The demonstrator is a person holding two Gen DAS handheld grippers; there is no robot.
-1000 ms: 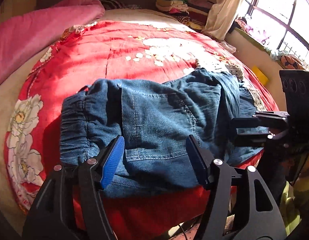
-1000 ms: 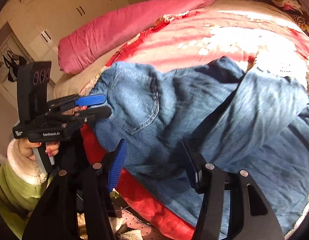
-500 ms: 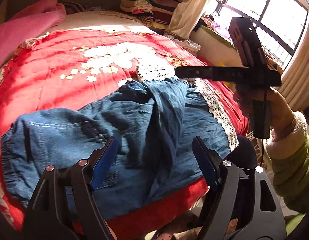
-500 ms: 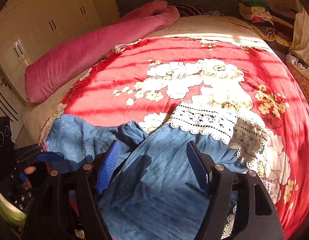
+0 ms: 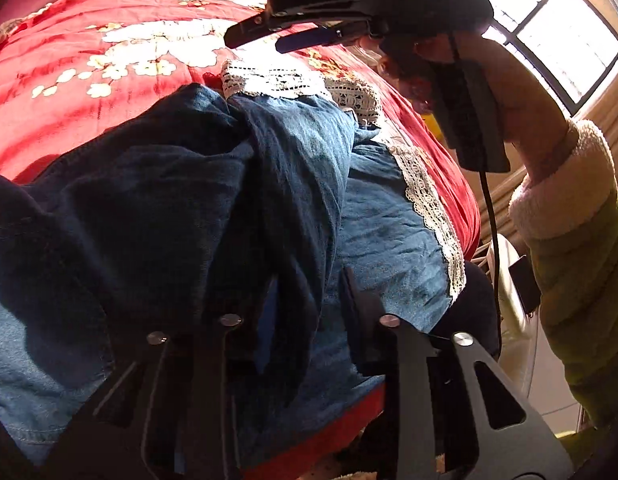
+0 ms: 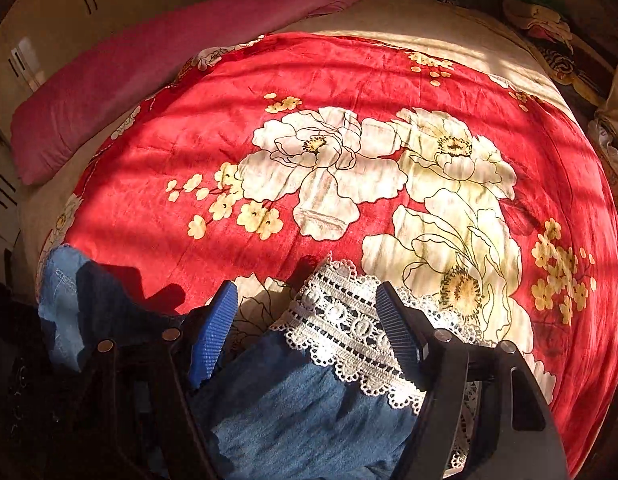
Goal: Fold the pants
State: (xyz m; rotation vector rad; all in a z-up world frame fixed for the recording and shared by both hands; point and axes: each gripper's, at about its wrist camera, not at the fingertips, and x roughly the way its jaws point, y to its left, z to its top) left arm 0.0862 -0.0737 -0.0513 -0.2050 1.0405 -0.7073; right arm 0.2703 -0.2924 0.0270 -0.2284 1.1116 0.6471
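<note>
Blue denim pants [image 5: 197, 200] with white lace hems [image 5: 425, 200] lie crumpled on the red flowered bedspread [image 5: 89, 92]. My left gripper [image 5: 309, 320] is low over the pants, jaws apart, with a dark raised fold of denim between its fingers; I cannot tell whether the fold touches the pads. My right gripper [image 6: 309, 332] is open just above a lace hem [image 6: 341, 328] at the leg end, with its fingers on either side of it. The right gripper also shows in the left wrist view [image 5: 293, 36], held in a hand above the lace hem.
A pink rolled quilt [image 6: 149, 60] lies along the bed's far left. Folded clothes [image 6: 541, 20] are stacked at the far right corner. A window [image 5: 549, 32] is on the right. The bed's front edge runs just below the pants.
Both grippers have moved right along the pants towards the leg ends. The left one has dropped close over a denim fold. The right one has gone forward to the lace hem.
</note>
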